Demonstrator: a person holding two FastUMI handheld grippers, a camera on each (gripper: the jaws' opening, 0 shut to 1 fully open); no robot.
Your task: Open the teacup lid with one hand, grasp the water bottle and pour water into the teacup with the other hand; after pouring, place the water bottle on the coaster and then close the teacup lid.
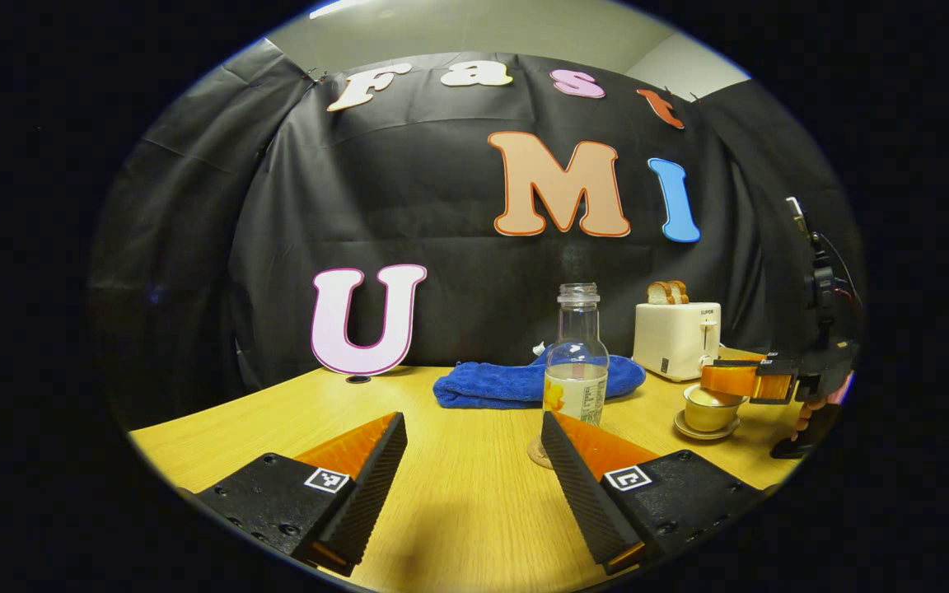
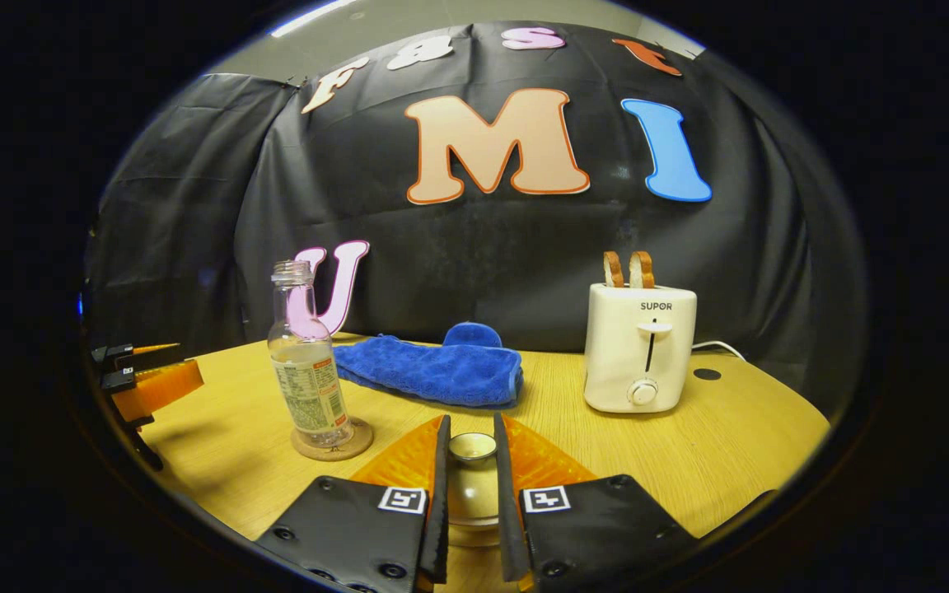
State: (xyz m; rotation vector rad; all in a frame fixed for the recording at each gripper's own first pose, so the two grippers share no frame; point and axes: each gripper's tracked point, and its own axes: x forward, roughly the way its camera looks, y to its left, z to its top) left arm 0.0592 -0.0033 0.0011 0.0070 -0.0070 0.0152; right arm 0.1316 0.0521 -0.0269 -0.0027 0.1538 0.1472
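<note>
1. Left gripper view: the left tool (image 1: 474,461) is spread wide over bare surface (image 1: 458,511), pinching nothing. The bottle (image 1: 576,362) stands uncapped on the coaster (image 1: 537,454) at 1 o'clock, just past one fingertip. The right tool (image 1: 738,380) sits on the teacup (image 1: 707,409) at 3 o'clock, near the surface's edge.

2. Right gripper view: the right tool (image 2: 471,461) pinches the lid (image 2: 472,447). At 10 o'clock stands the bottle (image 2: 307,371). The towel (image 2: 433,366) and toaster (image 2: 641,346) lie behind, with open surface (image 2: 738,445) at 3 o'clock.
</note>
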